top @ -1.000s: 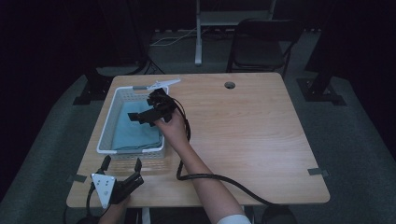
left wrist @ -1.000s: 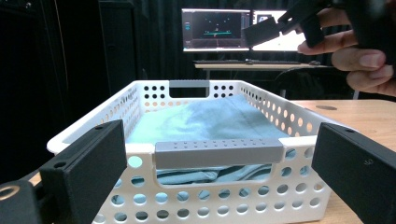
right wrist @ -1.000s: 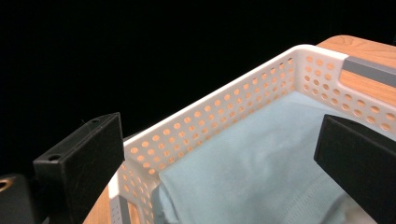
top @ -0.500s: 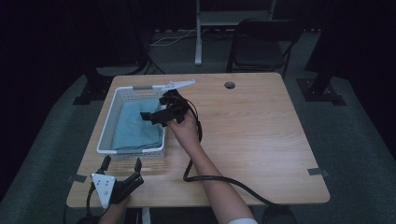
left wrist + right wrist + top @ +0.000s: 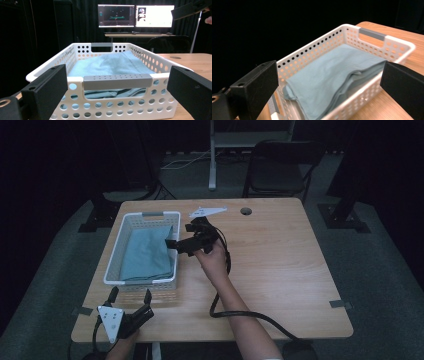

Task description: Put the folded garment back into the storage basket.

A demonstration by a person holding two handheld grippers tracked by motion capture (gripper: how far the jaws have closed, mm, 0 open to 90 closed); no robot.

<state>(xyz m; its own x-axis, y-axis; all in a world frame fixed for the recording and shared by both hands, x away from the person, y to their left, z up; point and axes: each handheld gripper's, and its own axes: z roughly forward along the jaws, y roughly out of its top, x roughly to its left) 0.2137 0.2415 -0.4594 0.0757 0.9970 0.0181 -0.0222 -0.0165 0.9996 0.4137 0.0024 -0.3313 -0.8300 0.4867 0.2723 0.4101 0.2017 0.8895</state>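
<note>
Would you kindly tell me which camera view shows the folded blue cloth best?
The right gripper view: the blue cloth lies close, its stacked folds plain. The high view shows it small inside the white basket; the left gripper view sees it low, behind the basket's near wall.

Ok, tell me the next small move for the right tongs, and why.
Probably draw the right tongs clear of the basket, toward the bare table. Their jaws stand open and hold nothing, the folded blue cloth already lies inside the basket, and the left tongs wait open at its near end.
</note>
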